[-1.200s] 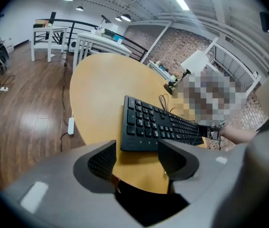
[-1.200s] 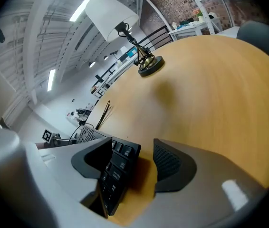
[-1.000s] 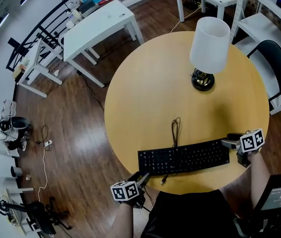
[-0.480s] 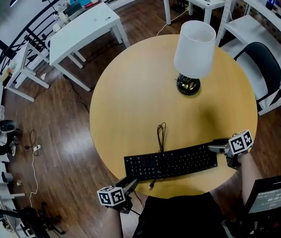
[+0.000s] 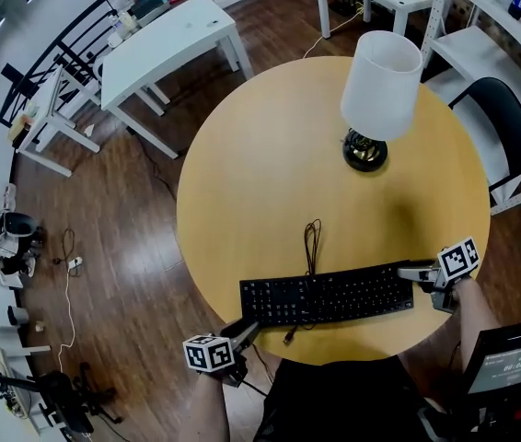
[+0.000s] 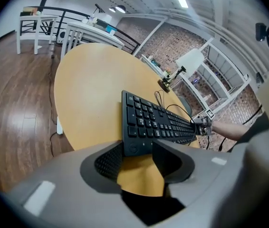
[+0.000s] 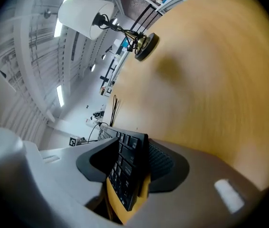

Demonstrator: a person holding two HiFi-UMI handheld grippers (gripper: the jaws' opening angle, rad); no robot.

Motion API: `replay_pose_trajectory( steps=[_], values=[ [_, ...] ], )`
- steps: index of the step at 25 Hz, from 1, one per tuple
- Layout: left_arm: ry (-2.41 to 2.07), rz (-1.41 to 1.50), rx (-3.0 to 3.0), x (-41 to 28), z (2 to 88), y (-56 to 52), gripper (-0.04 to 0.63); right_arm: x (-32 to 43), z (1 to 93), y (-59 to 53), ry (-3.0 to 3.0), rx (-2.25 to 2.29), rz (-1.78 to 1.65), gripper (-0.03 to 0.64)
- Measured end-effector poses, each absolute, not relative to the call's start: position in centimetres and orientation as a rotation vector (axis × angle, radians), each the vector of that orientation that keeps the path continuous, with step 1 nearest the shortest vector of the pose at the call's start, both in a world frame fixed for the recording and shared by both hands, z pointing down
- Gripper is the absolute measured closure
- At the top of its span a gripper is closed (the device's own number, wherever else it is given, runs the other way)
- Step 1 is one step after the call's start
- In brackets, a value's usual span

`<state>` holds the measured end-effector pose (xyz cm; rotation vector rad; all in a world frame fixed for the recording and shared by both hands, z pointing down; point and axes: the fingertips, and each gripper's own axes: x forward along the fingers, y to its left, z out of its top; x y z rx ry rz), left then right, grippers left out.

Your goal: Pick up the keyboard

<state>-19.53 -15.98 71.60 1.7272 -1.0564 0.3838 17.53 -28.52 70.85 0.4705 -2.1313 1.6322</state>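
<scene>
A black keyboard (image 5: pixel 329 295) lies flat near the front edge of the round wooden table (image 5: pixel 270 182), its cable (image 5: pixel 312 242) running toward the middle. My left gripper (image 5: pixel 247 328) sits at its front-left corner. In the left gripper view the keyboard's end (image 6: pixel 139 127) lies between the closing jaws of that gripper (image 6: pixel 137 153). My right gripper (image 5: pixel 412 272) is at the keyboard's right end. The right gripper view shows the keyboard (image 7: pixel 125 165) edge-on between that gripper's (image 7: pixel 132 156) closing jaws, with a small gap still at the pads.
A table lamp with a white shade (image 5: pixel 382 81) stands on the far right part of the table. A white desk (image 5: pixel 164 49) is beyond on the left, and a black chair (image 5: pixel 509 118) and white shelving stand at the right. A monitor (image 5: pixel 509 366) sits by my right arm.
Both grippers have stayed at the keyboard's two ends and the keyboard has not moved on the table. Only the head view has shifted slightly.
</scene>
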Motion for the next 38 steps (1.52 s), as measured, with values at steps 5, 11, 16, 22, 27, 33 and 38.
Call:
replay_pose_trajectory(
  steps=[5,11,16,22,27,33,38],
  values=[
    [-1.017,0.413,1.736,-20.2,72.0,-17.0,0.434,17.7,71.3,-28.9,-2.094,0.483,1.679,0.48],
    [-1.023,0.381,1.736,-20.5,72.0,-17.3,0.44,16.8,70.7,-28.3,-2.023,0.56,1.915,0.489],
    [-1.061,0.346,1.729,-20.9,72.3,-18.0,0.437,16.8,70.6,-27.5,-1.977,0.574,2.027,0.495],
    [-1.152,0.253,1.744,-21.2,70.9,-20.3,0.407,17.1,69.6,-28.0,-1.982,0.681,2.078,0.506],
    [-1.17,0.186,1.783,-22.1,69.0,-21.7,0.451,17.3,68.2,-27.6,-2.004,0.748,2.115,0.506],
    [-1.264,0.118,1.844,-23.7,65.5,-23.1,0.451,17.6,64.7,-29.9,-2.309,0.751,1.653,0.506],
    [-1.302,0.042,1.914,-24.3,60.9,-24.4,0.449,17.4,60.1,-31.0,-2.439,0.798,1.509,0.509]
  ],
)
